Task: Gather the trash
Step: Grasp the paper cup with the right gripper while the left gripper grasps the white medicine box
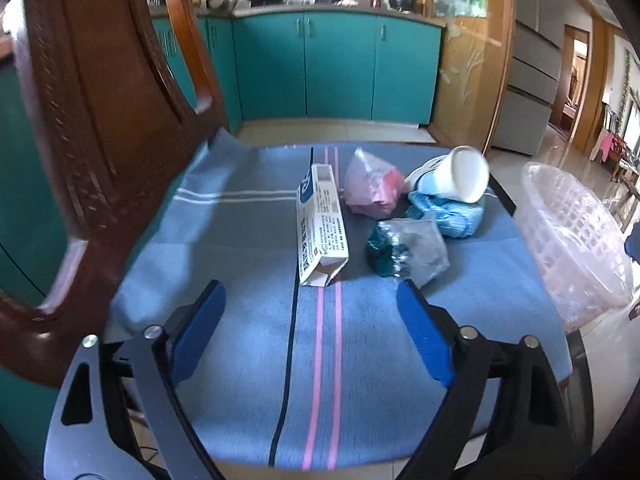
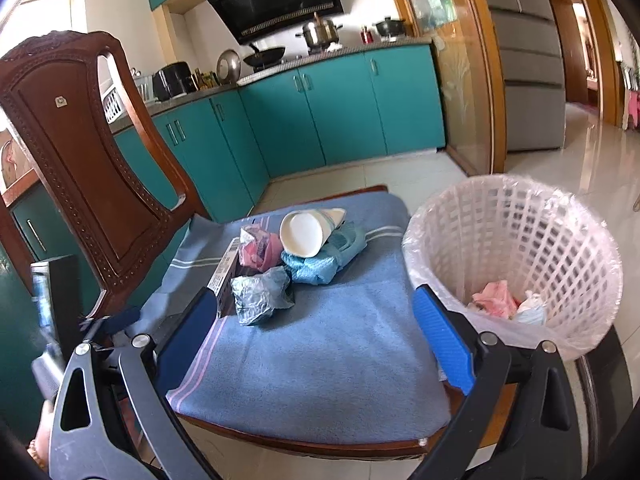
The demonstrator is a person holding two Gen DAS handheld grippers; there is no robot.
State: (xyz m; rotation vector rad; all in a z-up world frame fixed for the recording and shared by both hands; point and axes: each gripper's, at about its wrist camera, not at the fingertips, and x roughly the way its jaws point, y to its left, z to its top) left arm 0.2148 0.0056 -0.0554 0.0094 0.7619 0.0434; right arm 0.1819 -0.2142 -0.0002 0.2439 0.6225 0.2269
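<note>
Trash lies on a blue striped cloth [image 1: 240,340] over a chair seat: a white printed carton [image 1: 320,224], a pink plastic bag [image 1: 370,190], a tipped white paper cup [image 1: 460,174], a blue crumpled wrapper [image 1: 448,212] and a grey-teal crumpled bag [image 1: 408,248]. My left gripper [image 1: 310,292] is open, its tips just short of the carton's near end, nothing between them. My right gripper [image 2: 314,296] is open and empty above the seat's front, with the grey bag [image 2: 260,294] and the cup [image 2: 302,234] beyond it.
A white lattice bin [image 2: 520,240] with a clear liner stands right of the chair, with pink and white trash inside. The carved wooden chair back [image 2: 80,140] rises at left. Teal kitchen cabinets [image 2: 340,108] stand behind. A person's hand [image 2: 40,436] shows at lower left.
</note>
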